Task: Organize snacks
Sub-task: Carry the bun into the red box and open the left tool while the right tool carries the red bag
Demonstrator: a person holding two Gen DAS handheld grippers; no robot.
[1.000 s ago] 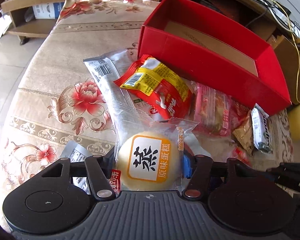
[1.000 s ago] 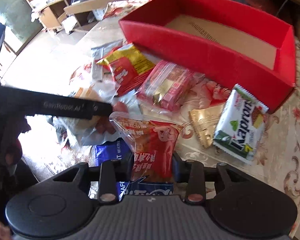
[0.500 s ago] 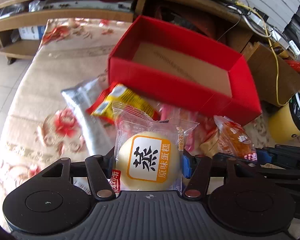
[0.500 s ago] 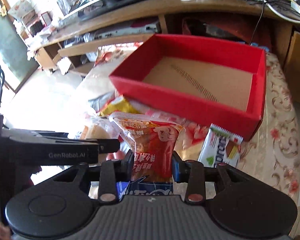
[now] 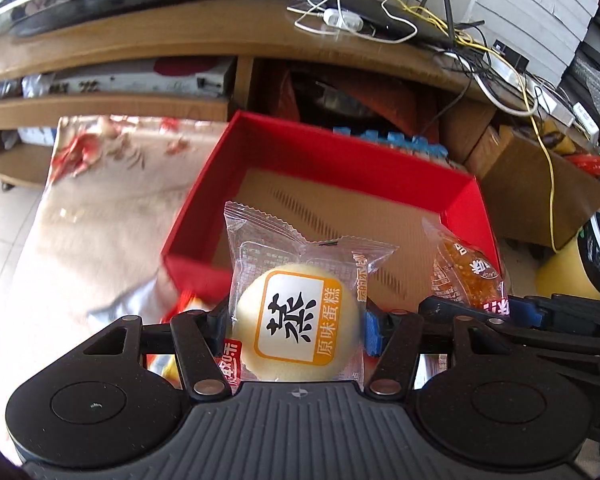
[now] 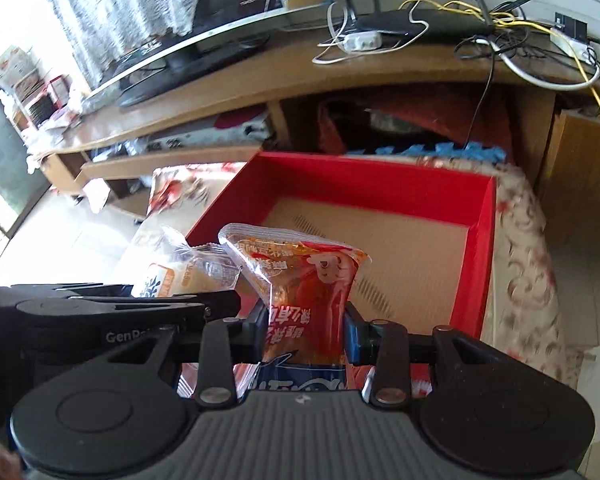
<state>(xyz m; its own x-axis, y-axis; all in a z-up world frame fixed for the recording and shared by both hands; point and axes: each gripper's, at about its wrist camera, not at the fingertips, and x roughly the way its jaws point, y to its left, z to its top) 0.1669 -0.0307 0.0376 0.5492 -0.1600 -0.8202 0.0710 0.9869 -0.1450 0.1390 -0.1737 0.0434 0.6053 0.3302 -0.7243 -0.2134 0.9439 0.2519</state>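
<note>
My left gripper (image 5: 296, 326) is shut on a clear-wrapped round steamed cake (image 5: 296, 320) with an orange-framed label, held up in front of the near wall of the red box (image 5: 340, 156). My right gripper (image 6: 306, 330) is shut on a red and orange snack packet (image 6: 304, 280), raised over the near edge of the same red box (image 6: 364, 178), whose cardboard floor is bare. In the left wrist view the right gripper's packet (image 5: 466, 272) shows at the right. In the right wrist view the cake (image 6: 180, 276) shows at the left, above the left gripper's black body.
The box stands on a floral tablecloth (image 5: 112, 200). More snack packets (image 5: 188, 304) peek out below the left gripper. Behind the table runs a wooden TV stand (image 5: 220, 36) with a router and cables (image 5: 380, 16). A yellow tin (image 5: 580, 264) stands at the right.
Both grippers have risen and moved toward the red box with their packets. The snack pile on the cloth has dropped out of view, and the box floor now fills the middle.
</note>
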